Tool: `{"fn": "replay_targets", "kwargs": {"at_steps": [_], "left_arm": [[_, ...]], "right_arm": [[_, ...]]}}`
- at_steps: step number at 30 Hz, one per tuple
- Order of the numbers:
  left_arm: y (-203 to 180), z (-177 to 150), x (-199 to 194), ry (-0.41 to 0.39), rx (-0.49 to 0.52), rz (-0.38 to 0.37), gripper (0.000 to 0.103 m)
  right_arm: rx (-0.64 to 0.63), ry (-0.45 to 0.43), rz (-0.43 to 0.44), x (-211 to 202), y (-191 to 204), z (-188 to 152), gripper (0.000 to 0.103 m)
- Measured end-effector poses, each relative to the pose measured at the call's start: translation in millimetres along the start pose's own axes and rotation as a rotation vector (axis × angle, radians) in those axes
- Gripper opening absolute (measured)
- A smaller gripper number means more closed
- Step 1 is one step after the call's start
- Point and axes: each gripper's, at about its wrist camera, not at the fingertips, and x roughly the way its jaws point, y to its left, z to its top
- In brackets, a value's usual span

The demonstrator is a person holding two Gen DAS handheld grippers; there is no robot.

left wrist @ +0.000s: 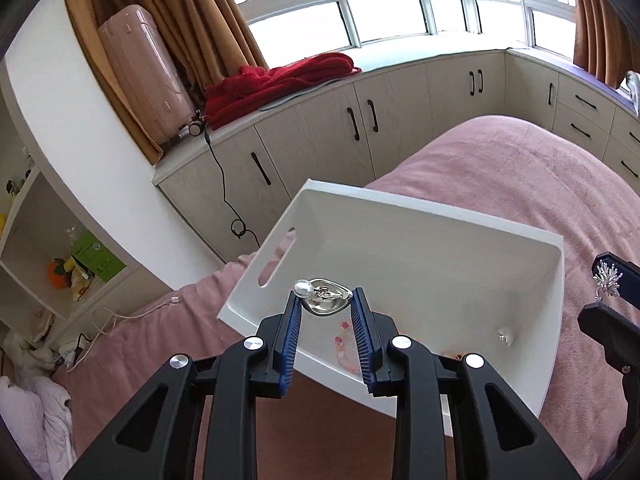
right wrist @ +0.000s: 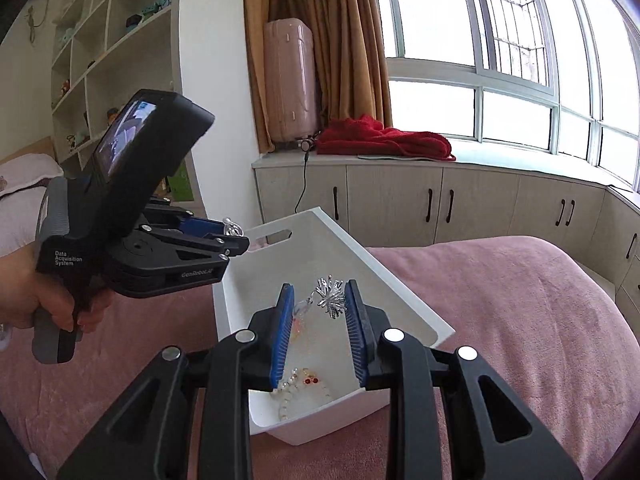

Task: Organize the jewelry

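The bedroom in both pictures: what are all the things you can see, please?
white plastic tray: one, on the pink bed blanket
silver heart-shaped pearl brooch: one, between the left gripper's fingers
silver spiky starburst brooch: one, between the right gripper's fingers
beaded jewelry pieces: several, pearly and red, in the tray
pink hard suitcase: one, on the windowsill cabinets
red knitted blanket: one, beside it
person's hand: one, holding the left gripper

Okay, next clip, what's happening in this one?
A person is sorting jewelry into a white tray on a pink bedspread. The left gripper holds a silver heart-shaped piece with a pearl over the tray; the right gripper holds a spiky silver brooch. Beaded pieces already lie inside.
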Motion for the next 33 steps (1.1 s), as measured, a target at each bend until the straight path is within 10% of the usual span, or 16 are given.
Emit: {"fn": "replay_targets", "kwargs": {"at_steps": [3,6,7,9,17,33], "left_arm": [[-7,-3,15,0.041,-0.003,-0.012,0.030],[-11,-7,20,0.045,-0.011,-0.011,0.037],[-12,-7,19,0.034,-0.010,-0.003,0.057],[-14,-8,11,-0.024,-0.009,0.018,0.078],[10,-9,-20,-0.130,-0.126,0.013,0.092],[13,-69,-79,-0.264,-0.268,0.071,0.095]], "right_arm": [[-0.013,0.053,-0.016,10,1,-4,0.028],[-0.051,0.082,-0.059,16,8,-9,0.074],[-0.067,0.068,-0.077,14,11,-9,0.090],[-0.098,0.030,-0.093,7,16,-7,0.091],[-0.134,0.082,-0.072,6,19,-8,0.092],[-0.095,0.021,-0.128,-69,17,11,0.098]]}}
